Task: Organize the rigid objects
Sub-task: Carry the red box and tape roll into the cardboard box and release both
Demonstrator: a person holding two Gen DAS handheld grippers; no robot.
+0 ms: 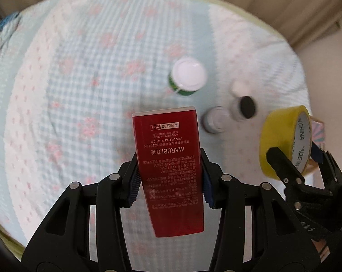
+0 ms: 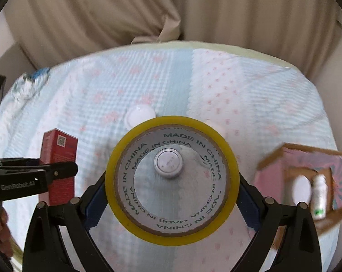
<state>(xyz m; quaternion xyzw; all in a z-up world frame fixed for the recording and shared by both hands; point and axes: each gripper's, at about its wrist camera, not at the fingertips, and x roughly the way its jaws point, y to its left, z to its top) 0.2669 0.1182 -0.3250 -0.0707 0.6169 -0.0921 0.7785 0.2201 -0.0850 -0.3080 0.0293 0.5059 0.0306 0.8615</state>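
My left gripper [image 1: 169,182] is shut on a tall red carton [image 1: 168,158] with white print, held above the bed; the same red carton [image 2: 57,156] shows at the left of the right wrist view. My right gripper [image 2: 171,195] is shut on a yellow tape roll [image 2: 171,233], its pads pressing the roll's two sides; that tape roll [image 1: 282,136] appears at the right of the left wrist view. Below on the quilt stand a green bottle with a white cap [image 1: 186,74], a small silver-capped jar [image 1: 214,119] and a bottle with a black top [image 1: 246,106].
A pale blue checked quilt [image 1: 80,79] with pink flowers covers the bed. A pink cardboard box [image 2: 272,174] at the right holds a small white bottle [image 2: 319,195]. Beige curtains [image 2: 125,11] hang behind. A hand [image 2: 1,226] shows at the lower left.
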